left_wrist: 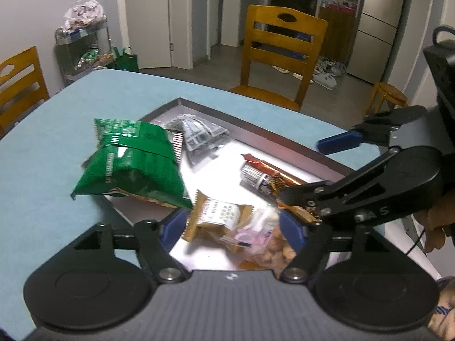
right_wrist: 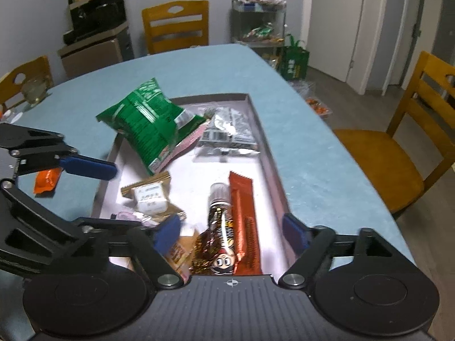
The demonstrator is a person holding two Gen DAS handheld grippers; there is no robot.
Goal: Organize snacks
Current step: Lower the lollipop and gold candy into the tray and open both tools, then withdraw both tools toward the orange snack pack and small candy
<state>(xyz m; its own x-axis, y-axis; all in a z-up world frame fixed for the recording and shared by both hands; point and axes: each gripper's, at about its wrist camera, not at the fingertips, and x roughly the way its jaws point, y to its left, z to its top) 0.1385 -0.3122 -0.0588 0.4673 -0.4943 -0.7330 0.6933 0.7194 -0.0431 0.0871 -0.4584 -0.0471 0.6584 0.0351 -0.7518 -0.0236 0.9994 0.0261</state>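
Left wrist view: the left gripper (left_wrist: 233,226) stands released, nothing between its blue pads, above the snack tray (left_wrist: 290,139). A green chip bag (left_wrist: 133,164) lies tilted over the tray's left rim, likely just dropped there.

Right wrist view: the right gripper (right_wrist: 231,233) is likewise spread, empty, over an orange bar (right_wrist: 244,221). An orange packet (right_wrist: 47,180) remains on the blue tablecloth (right_wrist: 312,156); wooden chairs (right_wrist: 176,25) ring the table.

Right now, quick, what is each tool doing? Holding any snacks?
Left tool: open, holding nothing; snacks lie in the tray below it.
Right tool: open, holding nothing.
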